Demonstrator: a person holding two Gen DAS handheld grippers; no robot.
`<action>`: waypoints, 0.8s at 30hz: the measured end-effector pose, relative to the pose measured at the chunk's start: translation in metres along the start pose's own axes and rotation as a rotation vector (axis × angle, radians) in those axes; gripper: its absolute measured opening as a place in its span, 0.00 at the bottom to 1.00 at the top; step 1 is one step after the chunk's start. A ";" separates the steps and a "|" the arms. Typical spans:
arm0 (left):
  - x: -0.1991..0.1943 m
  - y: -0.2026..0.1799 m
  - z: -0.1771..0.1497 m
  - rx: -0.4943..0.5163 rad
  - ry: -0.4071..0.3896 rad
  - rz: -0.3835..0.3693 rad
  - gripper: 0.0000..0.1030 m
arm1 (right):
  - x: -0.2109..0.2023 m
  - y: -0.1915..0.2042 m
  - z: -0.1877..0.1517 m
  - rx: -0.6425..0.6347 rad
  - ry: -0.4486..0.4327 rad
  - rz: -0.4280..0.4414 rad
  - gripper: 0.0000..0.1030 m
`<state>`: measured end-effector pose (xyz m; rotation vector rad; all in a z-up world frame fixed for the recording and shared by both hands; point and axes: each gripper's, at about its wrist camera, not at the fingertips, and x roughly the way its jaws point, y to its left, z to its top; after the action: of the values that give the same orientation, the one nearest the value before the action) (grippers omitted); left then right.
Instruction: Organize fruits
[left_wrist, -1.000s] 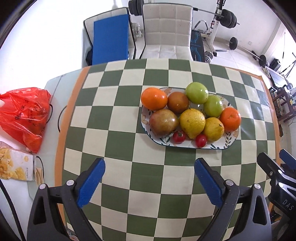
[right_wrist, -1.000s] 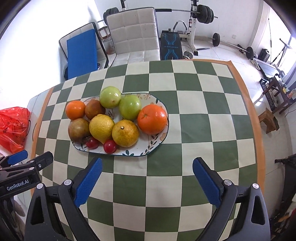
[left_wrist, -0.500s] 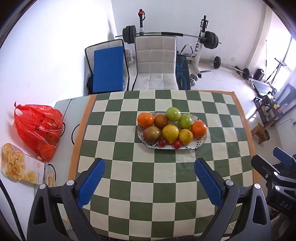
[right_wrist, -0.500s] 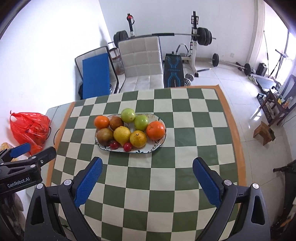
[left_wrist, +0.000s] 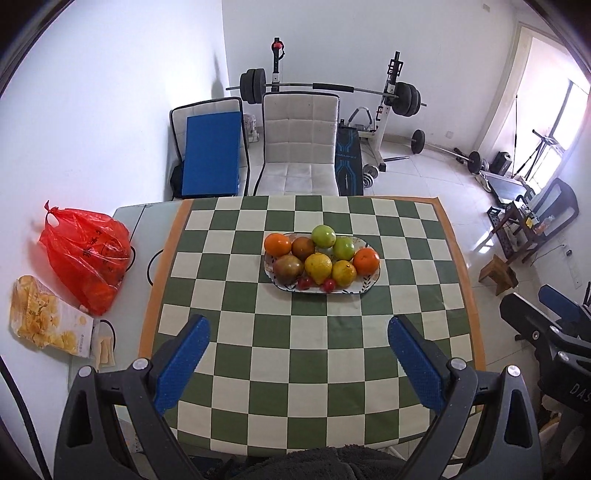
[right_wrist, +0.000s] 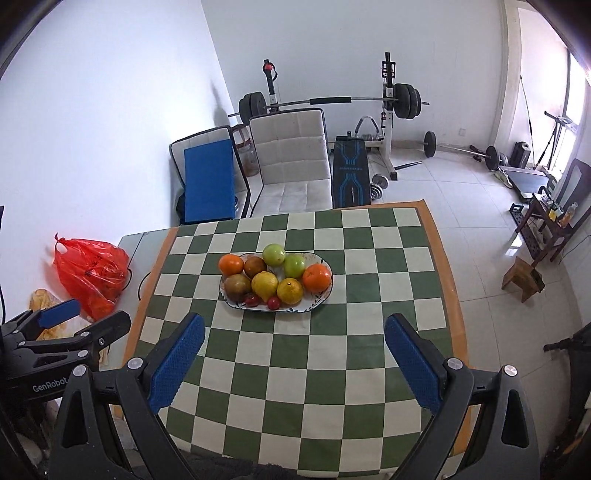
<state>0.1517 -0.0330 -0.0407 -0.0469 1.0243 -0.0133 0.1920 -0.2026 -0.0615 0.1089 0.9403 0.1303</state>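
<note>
An oval patterned plate (left_wrist: 371, 282) (right_wrist: 320, 301) sits near the middle of the green-and-white checkered table (left_wrist: 306, 350) (right_wrist: 332, 347). On it lie two oranges, two green apples, two yellow citrus fruits, two brownish fruits and two small red tomatoes. My left gripper (left_wrist: 297, 352) is open and empty, held well back from the plate above the table's near part. My right gripper (right_wrist: 293, 350) is likewise open with nothing between its blue pads (right_wrist: 410, 363). Each gripper shows at the edge of the other's view.
A red plastic bag (left_wrist: 86, 258) (right_wrist: 92, 273) and a snack packet (left_wrist: 44, 323) lie on the grey surface left of the checkered cloth. Behind the table stand a white chair (left_wrist: 301, 147), a blue-padded chair (left_wrist: 212, 155) and a barbell rack (left_wrist: 391, 96). A small wooden stool (right_wrist: 522, 282) stands at the right.
Both grippers have pulled back and risen away from the plate, which now looks smaller and farther. The fruits have not moved, and both grippers stay open.
</note>
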 end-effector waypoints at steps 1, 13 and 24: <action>-0.004 0.000 0.000 -0.002 -0.006 -0.005 0.96 | -0.004 0.001 0.000 -0.002 0.001 -0.002 0.97; -0.005 -0.005 -0.003 0.001 -0.019 0.007 0.96 | -0.020 0.003 -0.001 0.002 0.017 0.020 0.97; 0.032 0.000 0.009 -0.020 -0.057 0.053 0.96 | 0.029 0.000 0.005 -0.025 0.015 -0.031 0.97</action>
<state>0.1759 -0.0336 -0.0629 -0.0380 0.9685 0.0462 0.2130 -0.1985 -0.0814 0.0699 0.9545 0.1140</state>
